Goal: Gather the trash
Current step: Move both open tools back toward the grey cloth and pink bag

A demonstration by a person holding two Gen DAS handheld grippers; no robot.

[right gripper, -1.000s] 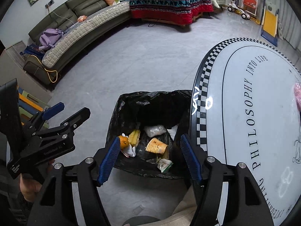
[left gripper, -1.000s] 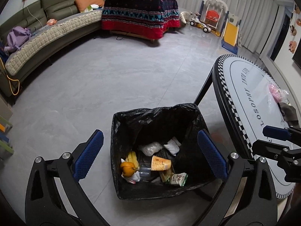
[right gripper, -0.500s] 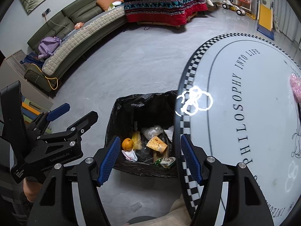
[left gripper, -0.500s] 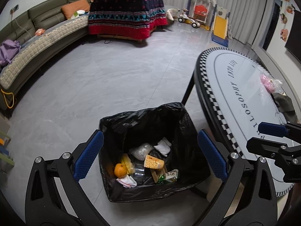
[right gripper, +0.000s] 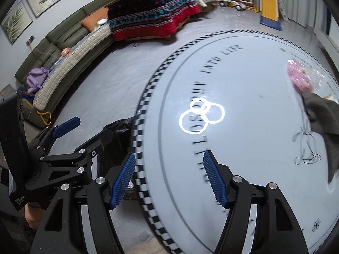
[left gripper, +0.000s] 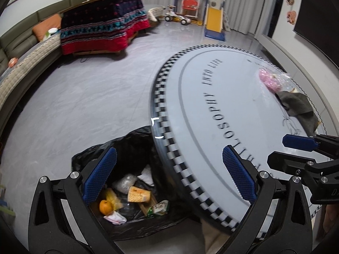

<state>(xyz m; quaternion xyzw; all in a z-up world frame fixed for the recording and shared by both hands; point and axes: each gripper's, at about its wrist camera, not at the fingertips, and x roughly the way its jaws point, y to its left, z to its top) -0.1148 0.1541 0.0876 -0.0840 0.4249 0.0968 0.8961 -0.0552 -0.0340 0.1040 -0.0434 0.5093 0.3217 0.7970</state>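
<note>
Trash already collected lay in the black-lined bin (left gripper: 135,190), which stood on the floor tucked against the near left edge of the round table (left gripper: 233,110), close enough that anything lifted off the top could be dropped in with a short carry. An orange, a yellow wrapper, crumpled white paper and a small green carton showed inside it.

The left gripper (left gripper: 167,175) hung over the table's checkered rim, jaws wide and empty. The right gripper (right gripper: 169,180) was over the tabletop nearer the lettering, jaws likewise spread with nothing between the pads; both looked readied for a pickup, not a drop.

What seemed left to collect sat at the far right of the table: a pink crinkled bag (right gripper: 300,78) in clear wrapping and, touching it on the near side, a grey cloth (right gripper: 324,116). Whether the cloth counted as trash could not be told. Both grippers pointed towards that side, probably because the pink bag was the next target.
</note>
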